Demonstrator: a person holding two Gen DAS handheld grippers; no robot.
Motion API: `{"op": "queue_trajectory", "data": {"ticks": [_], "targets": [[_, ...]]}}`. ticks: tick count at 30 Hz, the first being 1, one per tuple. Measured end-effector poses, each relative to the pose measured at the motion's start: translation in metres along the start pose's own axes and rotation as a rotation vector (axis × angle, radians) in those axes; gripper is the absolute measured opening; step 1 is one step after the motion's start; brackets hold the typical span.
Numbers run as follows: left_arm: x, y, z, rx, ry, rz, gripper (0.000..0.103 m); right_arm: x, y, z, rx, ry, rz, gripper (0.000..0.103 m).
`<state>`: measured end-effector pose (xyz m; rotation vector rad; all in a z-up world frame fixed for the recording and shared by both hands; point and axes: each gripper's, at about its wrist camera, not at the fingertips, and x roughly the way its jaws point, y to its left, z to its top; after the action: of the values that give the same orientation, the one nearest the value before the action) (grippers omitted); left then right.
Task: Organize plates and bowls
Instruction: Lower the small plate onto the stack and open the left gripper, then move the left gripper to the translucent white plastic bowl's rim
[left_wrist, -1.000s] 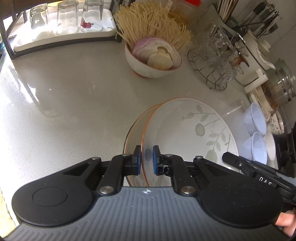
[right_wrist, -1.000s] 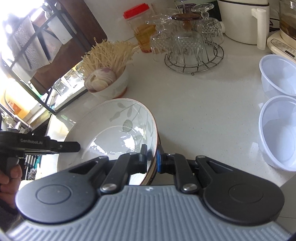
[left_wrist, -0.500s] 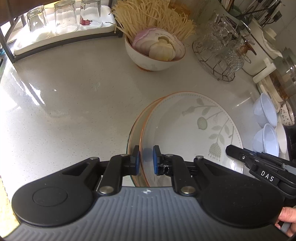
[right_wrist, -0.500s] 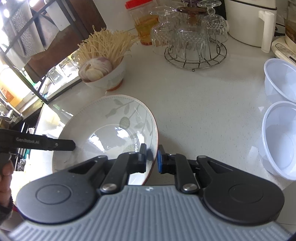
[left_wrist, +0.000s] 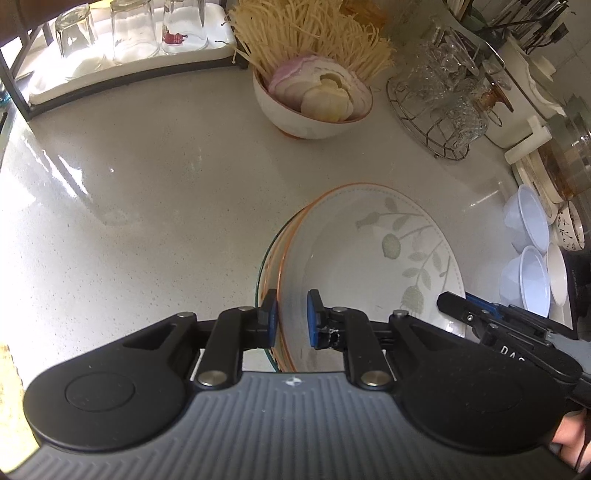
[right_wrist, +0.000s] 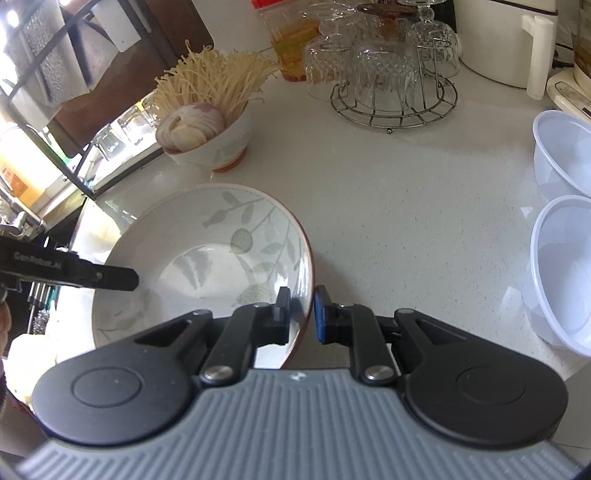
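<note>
Where the leaf-patterned plate (left_wrist: 369, 258) lies: on top of orange-rimmed plates (left_wrist: 284, 236) on the counter (left_wrist: 147, 184), its rim between the jaws of both claws.
Left gripper (left_wrist: 291, 319): astride the near-left rim; jaws have just been opening slightly with the rim between them (whether the pads press, I cannot tell).
Right gripper (right_wrist: 301, 314): clenched on the opposite rim, one pad inside the plate, one outside.
Ahead of the left claw: bowl of mushrooms (left_wrist: 314, 110).
Right of the right claw: two plastic bowls (right_wrist: 561, 266), well apart from the plate.
</note>
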<state>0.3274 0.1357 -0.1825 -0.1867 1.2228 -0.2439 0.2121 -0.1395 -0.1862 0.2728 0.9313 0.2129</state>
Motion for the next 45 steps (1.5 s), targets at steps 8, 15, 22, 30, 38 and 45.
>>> {"op": "queue_trajectory", "data": {"ticks": [8, 15, 22, 30, 38, 45], "targets": [[-0.006, 0.002, -0.008, 0.028, 0.028, -0.023, 0.017, 0.001, 0.001, 0.002, 0.006, 0.005, -0.009, 0.017], [-0.019, 0.010, -0.021, -0.004, 0.027, -0.032, 0.017, 0.001, 0.002, 0.003, 0.028, -0.001, -0.019, 0.019], [-0.040, 0.014, -0.028, -0.016, -0.038, -0.057, 0.017, -0.003, 0.006, 0.001, 0.042, -0.011, -0.047, 0.019], [-0.074, -0.001, -0.020, 0.022, -0.151, -0.126, 0.017, -0.040, 0.015, 0.006, 0.080, -0.139, -0.106, 0.018], [-0.119, -0.035, -0.010, 0.126, -0.256, -0.211, 0.017, -0.109, 0.045, 0.015, 0.048, -0.277, -0.112, 0.018], [-0.141, -0.055, -0.010, 0.183, -0.306, -0.213, 0.017, -0.154, 0.058, 0.018, 0.032, -0.348, -0.125, 0.018]]}}
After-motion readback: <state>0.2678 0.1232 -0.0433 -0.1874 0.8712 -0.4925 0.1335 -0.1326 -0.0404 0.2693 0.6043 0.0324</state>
